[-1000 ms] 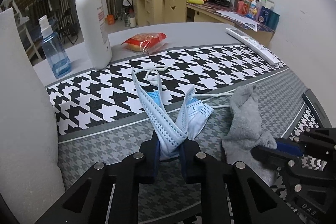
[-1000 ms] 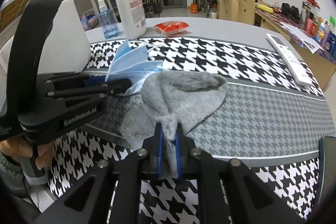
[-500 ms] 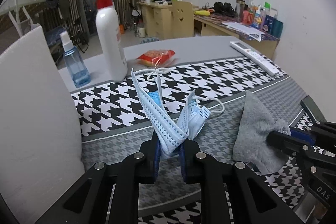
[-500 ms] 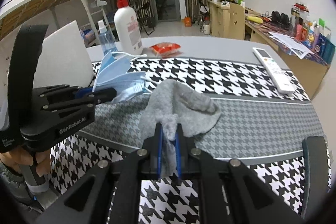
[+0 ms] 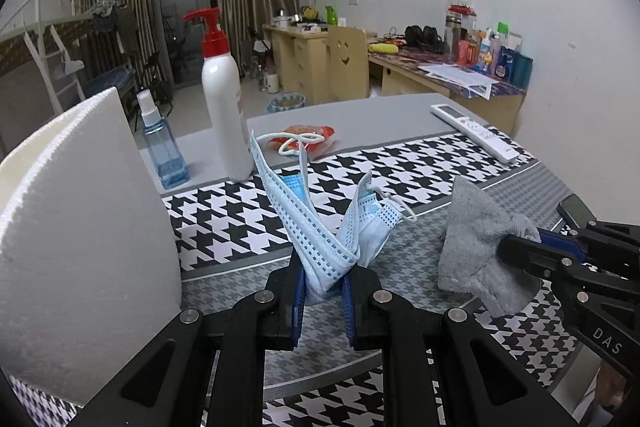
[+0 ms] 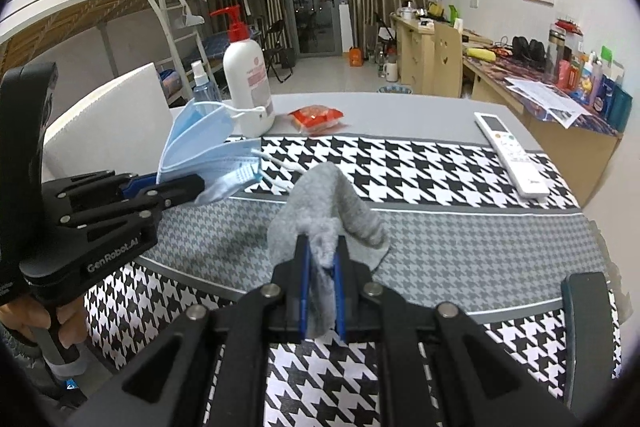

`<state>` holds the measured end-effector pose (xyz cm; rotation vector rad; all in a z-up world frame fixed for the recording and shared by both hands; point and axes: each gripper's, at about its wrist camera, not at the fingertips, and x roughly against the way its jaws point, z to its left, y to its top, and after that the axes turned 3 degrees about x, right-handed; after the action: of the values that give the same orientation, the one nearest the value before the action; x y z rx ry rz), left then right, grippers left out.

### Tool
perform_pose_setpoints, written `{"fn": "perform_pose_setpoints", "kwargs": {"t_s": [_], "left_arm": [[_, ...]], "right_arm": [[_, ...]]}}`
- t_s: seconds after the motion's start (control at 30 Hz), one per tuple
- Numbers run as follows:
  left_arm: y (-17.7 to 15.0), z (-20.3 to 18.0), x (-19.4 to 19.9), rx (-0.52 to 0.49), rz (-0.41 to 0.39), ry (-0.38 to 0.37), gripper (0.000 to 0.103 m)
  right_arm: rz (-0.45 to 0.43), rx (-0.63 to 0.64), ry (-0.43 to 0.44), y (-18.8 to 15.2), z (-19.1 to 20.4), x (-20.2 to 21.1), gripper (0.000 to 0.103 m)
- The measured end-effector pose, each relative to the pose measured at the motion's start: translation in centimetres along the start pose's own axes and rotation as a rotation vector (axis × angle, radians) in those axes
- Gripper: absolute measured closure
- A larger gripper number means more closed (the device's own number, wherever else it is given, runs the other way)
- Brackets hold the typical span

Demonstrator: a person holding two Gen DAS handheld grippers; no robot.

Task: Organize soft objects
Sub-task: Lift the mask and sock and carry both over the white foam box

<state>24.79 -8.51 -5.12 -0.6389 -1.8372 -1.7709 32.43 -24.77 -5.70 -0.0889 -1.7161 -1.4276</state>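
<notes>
The left gripper (image 5: 323,281) was clamped tight on a crumpled pale-blue face mask (image 5: 320,227), pleated with dotted edges and white ear loops, lifted off the table. Right gripper (image 6: 322,267) was pinched shut on a fuzzy grey sock (image 6: 328,203), hanging limp beside the mask. Underneath was a black-and-white houndstooth cloth (image 6: 420,163) with a finer grey band. Behind stood a white pump bottle (image 5: 222,107) and a blue spray bottle (image 5: 160,147), in a dorm-like room.
</notes>
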Motion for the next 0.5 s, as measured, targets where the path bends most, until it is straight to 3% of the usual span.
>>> {"fn": "perform_pose_setpoints", "kwargs": {"t_s": [0.23,0.5], "left_arm": [[0.0,0.7,0.4,-0.004,-0.011,0.033,0.086],[0.2,0.8,1.3,-0.015,-0.027,0.012,0.086]], "right_arm": [[-0.033,-0.03,-0.028,0.4,-0.6,1.0,0.089],[-0.041,-0.028,-0.029,0.5,0.0,1.1,0.089]]}}
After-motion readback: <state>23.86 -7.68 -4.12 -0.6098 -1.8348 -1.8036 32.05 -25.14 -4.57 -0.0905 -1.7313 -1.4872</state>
